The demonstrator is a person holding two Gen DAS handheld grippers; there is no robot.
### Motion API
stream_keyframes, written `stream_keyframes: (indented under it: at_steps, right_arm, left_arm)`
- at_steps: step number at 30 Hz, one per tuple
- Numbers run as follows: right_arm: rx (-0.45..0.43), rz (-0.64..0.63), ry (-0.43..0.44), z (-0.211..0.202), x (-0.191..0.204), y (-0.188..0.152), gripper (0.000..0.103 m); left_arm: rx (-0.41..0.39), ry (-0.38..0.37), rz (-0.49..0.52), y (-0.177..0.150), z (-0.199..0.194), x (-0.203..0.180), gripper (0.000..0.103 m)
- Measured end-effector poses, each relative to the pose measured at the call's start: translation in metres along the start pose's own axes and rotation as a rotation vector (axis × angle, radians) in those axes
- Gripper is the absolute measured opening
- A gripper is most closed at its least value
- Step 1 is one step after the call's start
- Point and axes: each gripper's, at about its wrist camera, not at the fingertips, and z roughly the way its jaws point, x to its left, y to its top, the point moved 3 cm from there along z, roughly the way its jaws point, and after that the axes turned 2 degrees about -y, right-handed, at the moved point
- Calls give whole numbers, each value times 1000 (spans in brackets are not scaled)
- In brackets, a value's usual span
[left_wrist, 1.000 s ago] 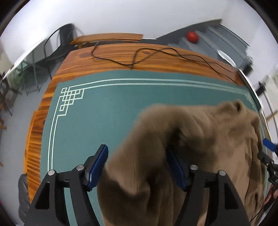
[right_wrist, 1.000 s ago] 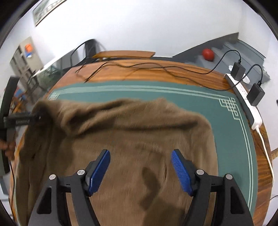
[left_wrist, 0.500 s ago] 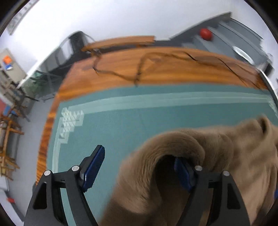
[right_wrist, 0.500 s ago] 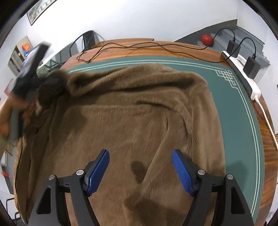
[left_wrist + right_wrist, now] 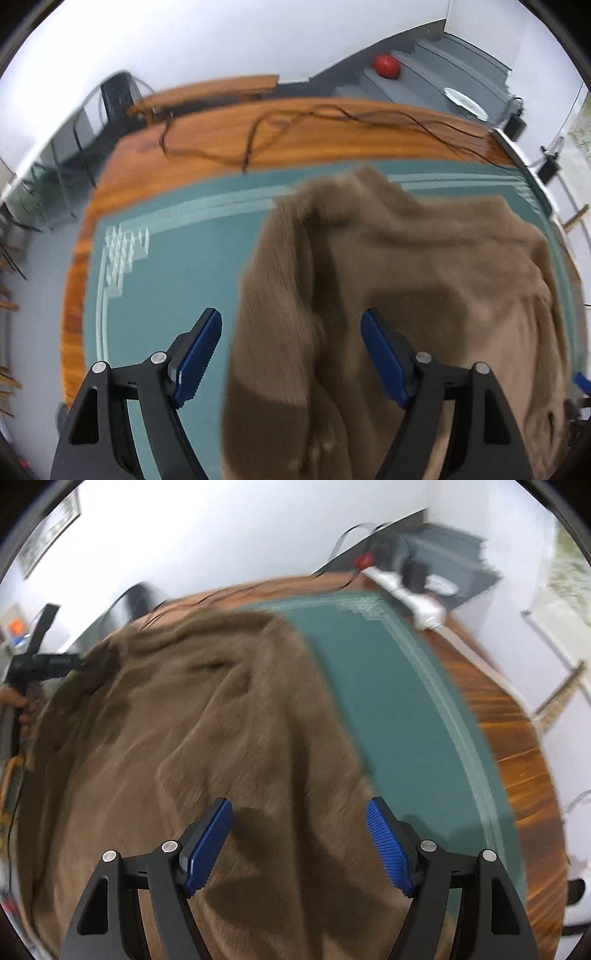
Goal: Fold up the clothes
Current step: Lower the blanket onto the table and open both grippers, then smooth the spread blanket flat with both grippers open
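A brown fuzzy garment (image 5: 424, 266) lies spread on a teal mat (image 5: 166, 280), with a ridged fold running along its left side. My left gripper (image 5: 291, 354) hovers open over that fold, and both blue pads are bare. In the right wrist view the same garment (image 5: 184, 738) covers the left and middle of the mat (image 5: 388, 686). My right gripper (image 5: 299, 842) is open above the garment's right edge, with nothing pinched. At the far left of that view, a hand holds the left gripper (image 5: 40, 664) over the cloth's far corner.
The mat sits on a wooden table (image 5: 295, 129) with black cables (image 5: 258, 125) trailing along the far side. A white power strip (image 5: 410, 598) with plugged adapters lies at the table's right rim. Behind are grey steps with a red ball (image 5: 386, 66) and a wooden bench.
The cloth that hung over my left gripper's right finger has slid off and now lies on the mat. My right gripper has swept right, from the garment's middle to its right edge.
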Motion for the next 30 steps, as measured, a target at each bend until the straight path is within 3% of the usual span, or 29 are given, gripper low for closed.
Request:
stream_keyframes:
  at_steps: [5, 10, 12, 15, 17, 22, 26, 30]
  right_arm:
    - [80, -39, 133, 12, 12, -9, 77]
    - [85, -43, 148, 11, 22, -7, 77]
    - [97, -129, 90, 10, 31, -6, 77]
    - [140, -195, -39, 23, 32, -8, 77]
    - [124, -173, -106, 25, 18, -3, 77]
    - [1, -85, -374, 8, -44, 34, 77]
    - [-32, 20, -373, -13, -72, 46, 77]
    - [-46, -104, -353, -29, -44, 27, 77]
  left_arm:
    - [23, -52, 21, -54, -29, -3, 81]
    - [37, -92, -2, -112, -66, -1, 81]
    - [43, -102, -16, -136, -80, 1, 81]
    - [74, -56, -23, -173, -89, 5, 82]
    - [95, -35, -17, -196, -94, 6, 82]
    - [160, -2, -30, -241, -97, 14, 82]
    - [167, 33, -45, -261, -99, 19, 82]
    - [157, 81, -22, -272, -97, 20, 84]
